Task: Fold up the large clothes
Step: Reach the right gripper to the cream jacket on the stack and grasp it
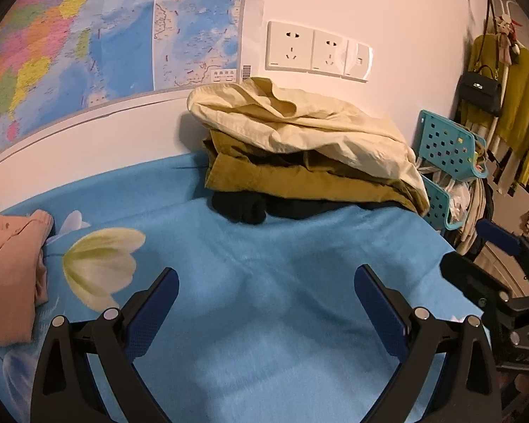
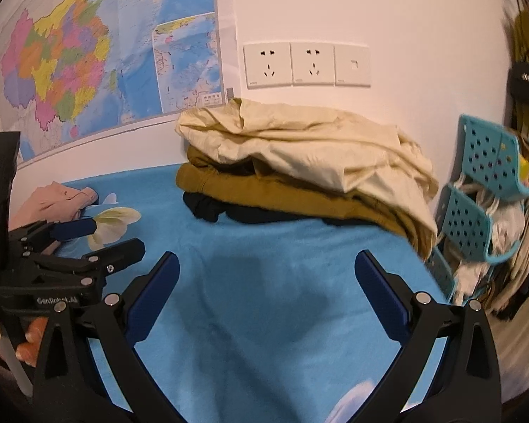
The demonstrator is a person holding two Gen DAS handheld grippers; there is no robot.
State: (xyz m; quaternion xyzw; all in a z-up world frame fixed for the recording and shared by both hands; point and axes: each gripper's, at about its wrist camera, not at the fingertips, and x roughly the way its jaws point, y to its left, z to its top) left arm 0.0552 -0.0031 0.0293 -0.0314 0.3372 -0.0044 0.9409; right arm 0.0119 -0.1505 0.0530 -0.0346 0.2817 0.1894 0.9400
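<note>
A stack of folded clothes stands against the wall on the blue sheet [image 1: 264, 264]: a cream garment [image 1: 299, 123] [image 2: 299, 144] on top, a mustard one [image 1: 299, 179] [image 2: 282, 190] under it, a black one [image 1: 243, 208] [image 2: 208, 208] at the bottom. A pink garment [image 1: 10, 268] [image 2: 53, 201] lies crumpled at the left. My left gripper [image 1: 266, 278] is open and empty above the bare sheet, short of the stack. My right gripper [image 2: 266, 264] is open and empty, also short of the stack. The left gripper shows at the left of the right wrist view [image 2: 81, 243].
A map [image 1: 70, 35] and wall sockets [image 1: 317, 51] are on the wall behind the stack. Turquoise perforated baskets [image 1: 448, 148] [image 2: 490, 162] hang off the bed's right edge. A yellow garment and black handbag [image 1: 479, 91] hang further right.
</note>
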